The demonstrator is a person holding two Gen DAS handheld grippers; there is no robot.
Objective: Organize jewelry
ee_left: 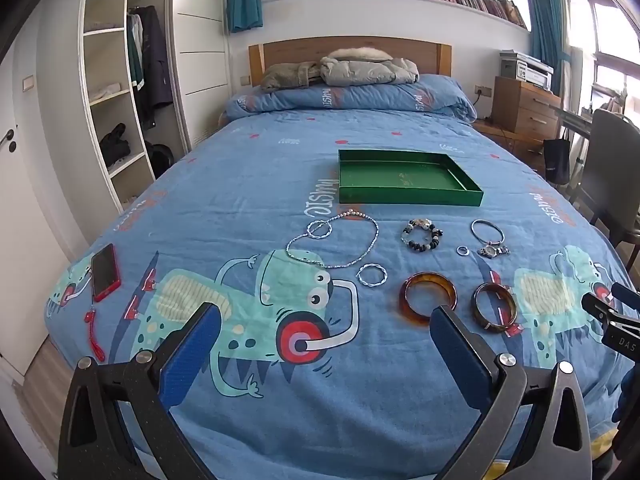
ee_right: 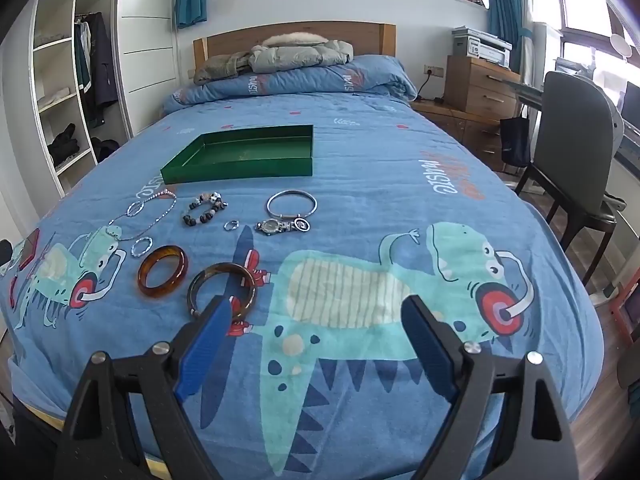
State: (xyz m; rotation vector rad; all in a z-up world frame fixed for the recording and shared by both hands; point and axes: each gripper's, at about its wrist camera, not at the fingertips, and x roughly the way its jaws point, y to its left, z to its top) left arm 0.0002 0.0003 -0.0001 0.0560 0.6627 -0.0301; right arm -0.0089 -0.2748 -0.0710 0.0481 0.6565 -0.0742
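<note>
An empty green tray (ee_left: 408, 192) (ee_right: 236, 171) lies on the blue bedspread. In front of it lie a beaded necklace (ee_left: 362, 256) (ee_right: 160, 216), a bead bracelet (ee_left: 422, 235) (ee_right: 205, 210), a silver bangle (ee_left: 487, 231) (ee_right: 292, 203), a watch (ee_left: 493, 251) (ee_right: 280, 226), a small ring (ee_left: 463, 251) (ee_right: 231, 225), two twisted silver rings (ee_left: 372, 275) (ee_right: 141, 247), an amber bangle (ee_left: 427, 298) (ee_right: 163, 271) and a dark brown bangle (ee_left: 495, 306) (ee_right: 222, 290). My left gripper (ee_left: 326, 322) is open and empty near the bed's front. My right gripper (ee_right: 316, 314) is open and empty, its left finger over the dark bangle.
A red phone (ee_left: 105, 272) with a red strap lies at the bed's left edge. A folded duvet and jackets (ee_left: 360, 68) lie at the headboard. A wardrobe stands left, a wooden drawer unit (ee_right: 480, 84) and grey chair (ee_right: 576, 164) right.
</note>
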